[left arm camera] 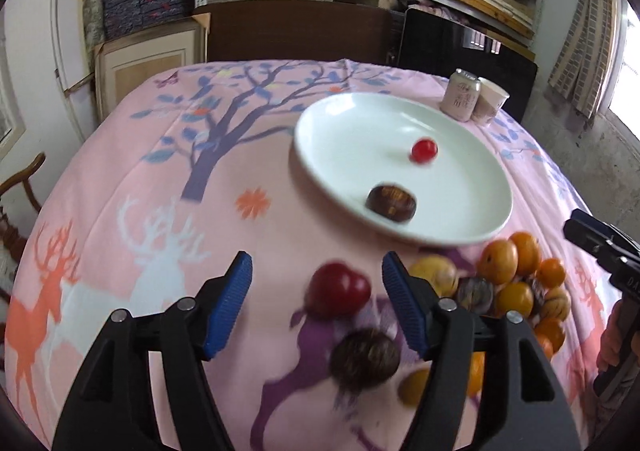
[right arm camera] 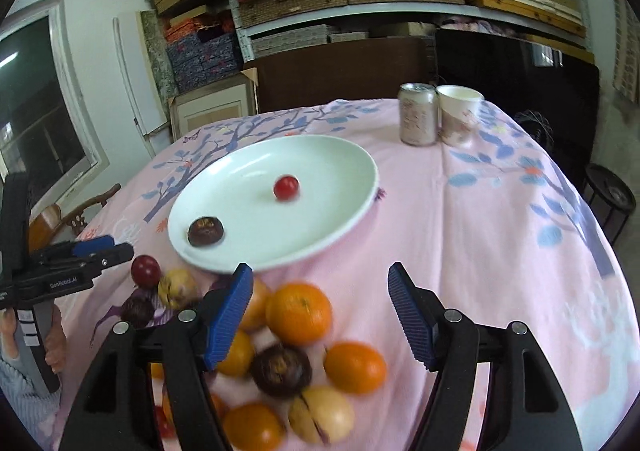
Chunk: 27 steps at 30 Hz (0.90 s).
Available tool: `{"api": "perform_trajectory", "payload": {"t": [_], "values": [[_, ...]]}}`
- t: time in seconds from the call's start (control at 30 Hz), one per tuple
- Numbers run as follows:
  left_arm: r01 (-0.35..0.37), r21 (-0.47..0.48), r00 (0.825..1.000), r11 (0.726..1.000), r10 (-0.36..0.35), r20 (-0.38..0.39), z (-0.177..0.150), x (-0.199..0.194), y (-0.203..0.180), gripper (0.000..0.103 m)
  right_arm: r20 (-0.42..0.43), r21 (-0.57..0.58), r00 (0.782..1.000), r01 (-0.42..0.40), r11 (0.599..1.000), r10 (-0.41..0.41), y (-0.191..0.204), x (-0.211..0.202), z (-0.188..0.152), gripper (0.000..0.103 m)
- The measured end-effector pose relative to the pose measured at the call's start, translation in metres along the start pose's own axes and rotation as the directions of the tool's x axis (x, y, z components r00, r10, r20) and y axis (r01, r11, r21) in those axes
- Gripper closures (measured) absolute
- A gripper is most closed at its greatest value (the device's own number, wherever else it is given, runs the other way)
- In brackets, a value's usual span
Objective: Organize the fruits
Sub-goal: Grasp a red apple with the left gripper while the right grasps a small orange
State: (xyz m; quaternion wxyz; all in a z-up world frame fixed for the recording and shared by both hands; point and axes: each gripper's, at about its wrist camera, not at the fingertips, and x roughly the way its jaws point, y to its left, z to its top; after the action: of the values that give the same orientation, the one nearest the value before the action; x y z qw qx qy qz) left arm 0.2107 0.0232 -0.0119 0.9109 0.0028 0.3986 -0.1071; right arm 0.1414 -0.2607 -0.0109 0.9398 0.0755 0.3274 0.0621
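- The left gripper (left arm camera: 316, 311) is hovering low over the pink tablecloth (left arm camera: 120, 179) with its jaws spread wide and nothing between the pads; a red plum (left arm camera: 339, 289) is lying on the cloth inside that gap, so this looks like a lineup for a grab.
- A dark mangosteen (left arm camera: 365, 359) is sitting just nearer the camera than the plum, blurred, and I cannot tell whether the two are touching.
- The right gripper (right arm camera: 320, 315) is likewise gaping and carrying nothing, poised above the main heap of fruit, with a large orange (right arm camera: 299, 313) lying between its fingers.
- The heap is crowding the plate's near edge: a second orange (right arm camera: 355, 367), another mangosteen (right arm camera: 281, 370), and a yellowish split fruit (right arm camera: 322, 413) are bunched together, probably dumped there as the unsorted pile.
- The white plate (right arm camera: 320, 155) is serving as the collecting spot; a small red fruit (right arm camera: 286, 187) is resting near its middle and a dark mangosteen (right arm camera: 206, 231) near its rim, well apart from each other.
- Judging by that, sorting is barely begun, with most fruit off the plate.
- A drink can (right arm camera: 418, 113) and a paper cup (right arm camera: 458, 113) are standing side by side at the table's far edge, clear of the work.
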Motion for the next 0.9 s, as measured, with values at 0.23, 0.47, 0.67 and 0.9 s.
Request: {"api": "perform_trajectory", "payload": {"t": [0.23, 0.47, 0.67, 0.9], "values": [[-0.039, 0.079, 0.999, 0.996, 0.038, 0.016, -0.022, -0.003, -0.019, 0.037, 0.003, 0.049, 1.0, 0.001, 0.999, -0.001, -0.009, -0.02, -0.033, 0.024], [-0.043, 0.069, 0.999, 0.997, 0.043, -0.006, -0.019, 0.016, -0.015, 0.037, -0.028, 0.036, 0.999, 0.024, 0.999, -0.023, -0.01, -0.015, -0.038, 0.024], [-0.013, 0.08, 0.999, 0.997, 0.016, -0.038, -0.014, 0.032, -0.016, 0.052, -0.041, 0.022, 0.999, 0.033, 0.999, -0.032, -0.008, -0.011, -0.04, 0.024], [-0.009, 0.126, 0.998, 0.992, 0.016, -0.057, -0.017, 0.04, -0.026, 0.064, -0.063, -0.012, 0.997, 0.039, 0.999, -0.04, -0.004, -0.003, -0.039, 0.032]]}}
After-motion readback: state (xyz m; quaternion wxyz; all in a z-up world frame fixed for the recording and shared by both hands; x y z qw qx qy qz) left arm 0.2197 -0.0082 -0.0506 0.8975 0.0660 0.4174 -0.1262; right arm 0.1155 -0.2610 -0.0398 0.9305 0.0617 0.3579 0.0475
